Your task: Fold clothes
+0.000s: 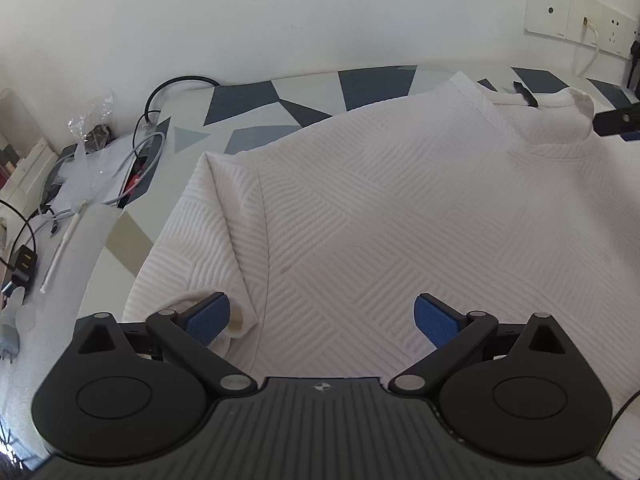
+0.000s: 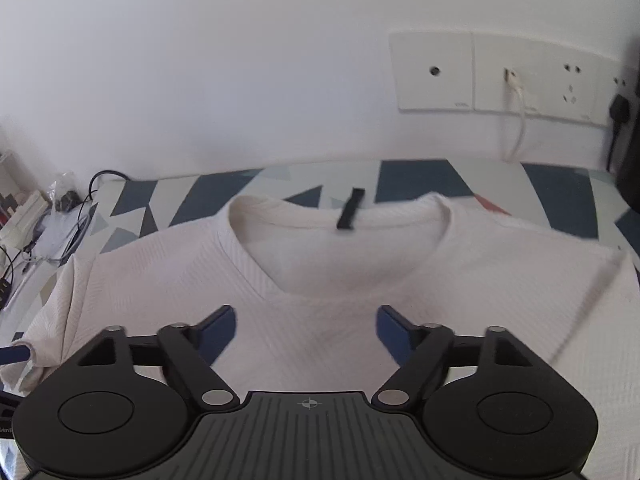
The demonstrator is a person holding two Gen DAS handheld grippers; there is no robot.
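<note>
Over the white sweater, both fingers seemingly open.

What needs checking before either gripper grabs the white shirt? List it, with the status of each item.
1. White shirt spread flat on the patterned surface: ok.
2. Left gripper open, nothing between its fingers: ok.
3. Right gripper open over the chest below the collar, nothing held: ok.
4. Left sleeve laid flat: not ok, it is bunched at the cuff by the left gripper's finger.
5. Cables clear of the shirt: ok, they lie beside it.
6. Shirt hem straight: cannot tell, out of view.
</note>
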